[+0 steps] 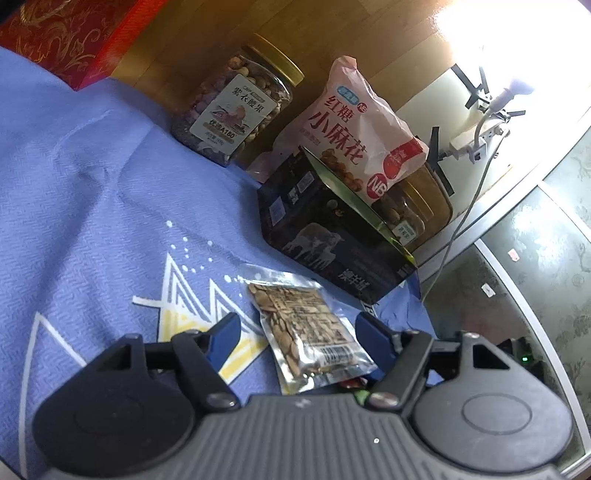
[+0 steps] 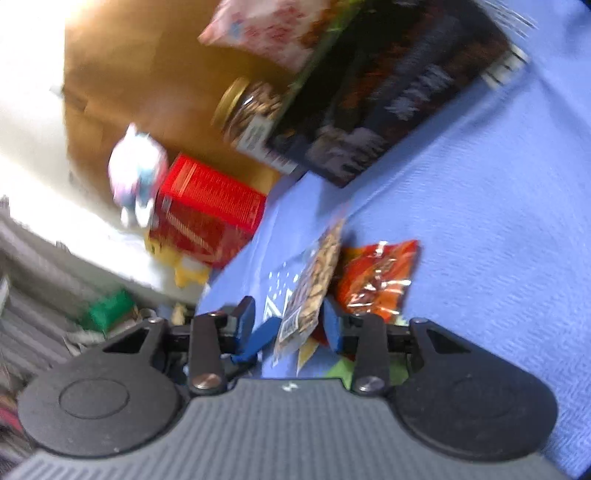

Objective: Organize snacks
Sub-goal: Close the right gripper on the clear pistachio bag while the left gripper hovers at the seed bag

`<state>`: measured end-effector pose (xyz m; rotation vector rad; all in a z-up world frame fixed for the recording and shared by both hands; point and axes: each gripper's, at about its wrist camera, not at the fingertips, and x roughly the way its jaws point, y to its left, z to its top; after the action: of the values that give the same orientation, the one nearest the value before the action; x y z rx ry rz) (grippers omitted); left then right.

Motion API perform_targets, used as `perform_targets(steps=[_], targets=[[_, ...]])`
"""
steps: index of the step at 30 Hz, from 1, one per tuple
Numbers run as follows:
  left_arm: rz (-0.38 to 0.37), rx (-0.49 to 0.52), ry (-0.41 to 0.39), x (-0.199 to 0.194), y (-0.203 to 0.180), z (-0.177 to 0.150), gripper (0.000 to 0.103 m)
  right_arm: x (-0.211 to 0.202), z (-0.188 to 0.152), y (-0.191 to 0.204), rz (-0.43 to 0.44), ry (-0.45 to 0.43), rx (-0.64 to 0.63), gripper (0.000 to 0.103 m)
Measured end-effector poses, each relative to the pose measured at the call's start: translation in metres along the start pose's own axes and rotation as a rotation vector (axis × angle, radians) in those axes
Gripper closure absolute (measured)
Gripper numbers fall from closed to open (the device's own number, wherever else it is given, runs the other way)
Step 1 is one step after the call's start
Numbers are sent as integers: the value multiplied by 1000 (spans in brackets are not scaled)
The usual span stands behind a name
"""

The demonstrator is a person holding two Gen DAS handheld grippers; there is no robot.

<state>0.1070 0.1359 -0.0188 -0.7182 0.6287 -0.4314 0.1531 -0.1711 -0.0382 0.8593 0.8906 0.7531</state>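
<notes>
A clear packet of seeds (image 1: 310, 328) lies on the blue cloth (image 1: 92, 206) between the open fingers of my left gripper (image 1: 299, 328), not gripped. In the blurred right wrist view the same packet (image 2: 314, 288) lies between the open fingers of my right gripper (image 2: 291, 321), with a red-orange snack pouch (image 2: 380, 280) just right of it. Behind stand a dark box (image 1: 332, 229), a pink bag of fried dough twists (image 1: 365, 129) leaning on it, and a nut jar with a gold lid (image 1: 240, 107).
A red box (image 2: 207, 210) stands at the cloth's edge and shows in the left wrist view's upper left corner (image 1: 62, 37). A wooden surface (image 1: 184, 33) lies behind the jar. A white charger and cable (image 1: 476, 147) hang at right. A green item (image 2: 107, 310) sits low left.
</notes>
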Motion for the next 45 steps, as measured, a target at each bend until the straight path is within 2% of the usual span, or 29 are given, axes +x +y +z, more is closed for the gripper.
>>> perform_targets(steps=[3,7,9,13,17,25,40,45], targets=[[5,11,3,2,-2,-1,33,6,1,2,-31,6,-14,80],[2,13,5,3,-2,-1,33,17,1,15,-71,23,-103,81],[-1,11,3,3,-2,-1,33,24,0,24,-103,37,-167,86],[-4,9,0,3,-2,0,33,31,-3,32,-141,49,-271,87],[-3,8,-2,3,-2,0,33,33,-3,32,-155,57,-317,87],[-6,7,-4,3,-2,0,31,31,-4,24,-120,33,-284,86],[-7,8,-11,4,-1,1,31,32,-11,30,-124,18,-354,87],[-9,18,-8,5,-2,2,30,32,-9,28,-105,24,-338,87]])
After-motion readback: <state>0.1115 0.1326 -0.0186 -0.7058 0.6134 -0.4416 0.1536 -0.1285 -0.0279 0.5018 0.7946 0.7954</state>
